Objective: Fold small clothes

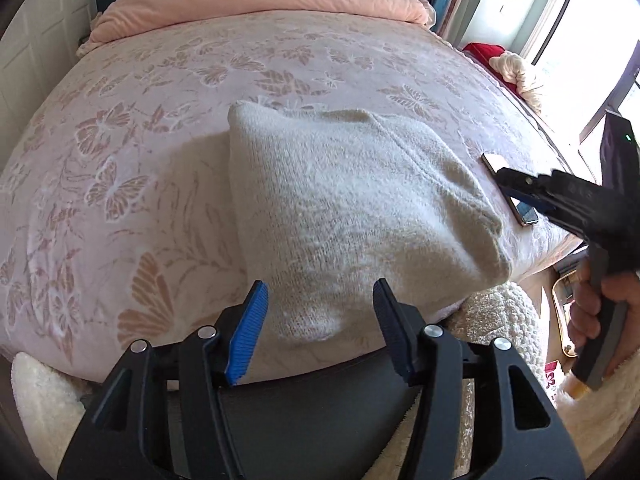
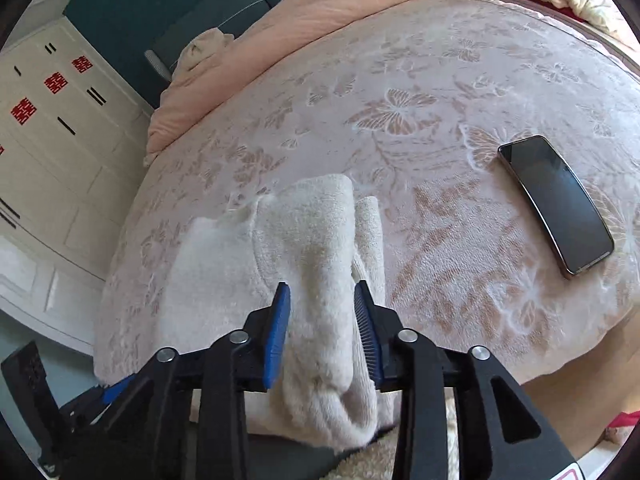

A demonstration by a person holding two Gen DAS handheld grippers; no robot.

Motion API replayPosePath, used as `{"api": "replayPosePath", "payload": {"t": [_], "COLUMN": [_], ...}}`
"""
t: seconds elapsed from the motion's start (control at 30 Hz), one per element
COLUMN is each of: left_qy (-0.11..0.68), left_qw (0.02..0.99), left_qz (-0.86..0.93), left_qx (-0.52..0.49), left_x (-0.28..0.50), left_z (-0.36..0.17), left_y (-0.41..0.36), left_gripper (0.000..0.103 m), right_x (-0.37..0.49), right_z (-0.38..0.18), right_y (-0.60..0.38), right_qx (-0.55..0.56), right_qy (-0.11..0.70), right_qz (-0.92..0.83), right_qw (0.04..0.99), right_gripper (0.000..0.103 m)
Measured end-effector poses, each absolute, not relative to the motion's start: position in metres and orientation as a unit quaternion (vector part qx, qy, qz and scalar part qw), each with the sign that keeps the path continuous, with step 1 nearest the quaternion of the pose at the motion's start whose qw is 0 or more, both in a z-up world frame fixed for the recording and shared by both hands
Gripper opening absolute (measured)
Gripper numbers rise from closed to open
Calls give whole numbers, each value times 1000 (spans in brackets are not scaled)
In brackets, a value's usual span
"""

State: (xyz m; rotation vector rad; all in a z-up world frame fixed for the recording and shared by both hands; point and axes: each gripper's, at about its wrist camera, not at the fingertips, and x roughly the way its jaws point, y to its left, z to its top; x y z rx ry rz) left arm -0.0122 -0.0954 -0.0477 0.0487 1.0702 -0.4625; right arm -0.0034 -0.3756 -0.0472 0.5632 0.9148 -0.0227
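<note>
A cream knitted garment (image 1: 352,200) lies folded into a thick block on the pink butterfly-patterned bed (image 1: 160,120), near its front edge. My left gripper (image 1: 320,292) is open, its jaws standing apart over the garment's near end. In the right wrist view the garment (image 2: 288,248) lies under my right gripper (image 2: 322,292), whose jaws stand apart astride a raised fold of the cloth. The right gripper (image 1: 508,178) also shows in the left wrist view, at the garment's right side.
A black phone (image 2: 556,204) lies on the bed right of the garment. A pink duvet (image 1: 260,0) is bunched at the head of the bed. White wardrobe doors (image 2: 52,152) stand to the left. A fluffy white rug (image 1: 500,312) lies below the bed edge.
</note>
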Motion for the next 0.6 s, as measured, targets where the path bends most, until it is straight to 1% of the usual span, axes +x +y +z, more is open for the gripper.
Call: {"api": "replayPosePath", "payload": {"t": [0.03,0.1,0.13,0.17,0.2,0.27,0.33,0.4,0.5,0.53,0.57,0.6], "left_qy": [505,507,512,520,527,532,523,523,529,528,525,522], "left_qw": [835,834,833,829,824,823,827,826,823,823,825,826], "left_qz": [-219,-215,-208,-203,-200,-180,-176,-176,-169,-168,-169,-171], "left_qx": [20,19,28,37,47,81,108,114,122,123,125,126], "left_x": [-10,-5,-2,1,4,7,5,3,3,3,1,0], "left_z": [-47,-49,-54,-61,-71,-90,-94,-94,-101,-101,-99,-97], "left_y": [-97,-103,-108,-112,-118,-125,-130,-133,-135,-136,-135,-135], "left_gripper": [53,54,54,54,54,56,59,60,64,64,64,64], "right_x": [-14,-27,-28,-27,-26,-28,-36,-40,-36,-37,-39,-42], "right_z": [-47,-59,-72,-88,-106,-123,-114,-107,-142,-140,-129,-114], "right_y": [-371,-358,-351,-344,-342,-347,-360,-365,-364,-366,-368,-370], "right_qx": [269,254,241,230,223,224,261,262,265,271,271,274], "right_qy": [439,461,479,498,514,519,496,488,540,540,532,517], "right_qz": [-8,-9,-12,-14,-17,-27,-40,-45,-30,-29,-33,-36], "right_qw": [857,850,844,836,828,825,827,831,798,797,802,810], "right_gripper": [46,46,42,24,11,9,9,9,11,12,18,26]}}
